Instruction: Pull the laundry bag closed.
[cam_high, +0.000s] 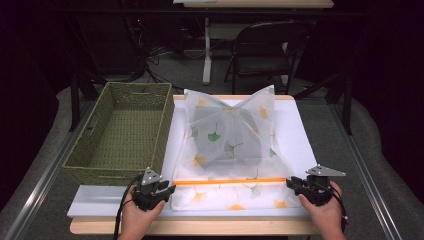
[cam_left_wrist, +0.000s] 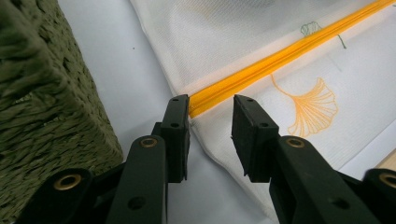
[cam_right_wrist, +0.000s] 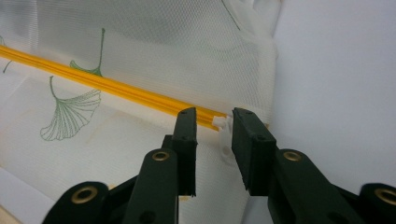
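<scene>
I cannot make out what sits inside the mesh bag (cam_high: 227, 135); only a dark boxy mass shows through the fabric at its far half. The basket (cam_high: 120, 130) cuts off at the left edge of the left gripper view, and the room behind the table is too dark to read.

The bag is white, fine-meshed and printed with green and orange ginkgo leaves. Its far corners stand up in two points, and its near flap lies flat on the white board (cam_high: 100, 200). An orange zipper (cam_high: 230, 181) runs left to right across the near part. The basket is olive woven fibre, rectangular, with a handle slot in its far wall, and stands just left of the bag.

My left gripper (cam_high: 167, 189) sits at the zipper's left end, jaws apart, with the zipper's tip between them and the left pad at the bag's edge. I see no pinch there. My right gripper (cam_high: 291, 183) sits at the right end, jaws spread, a small white piece at the zipper's end in the gap, unpressed.

Bare board lies near of the bag and right of it; the basket's corner crowds the left gripper.
</scene>
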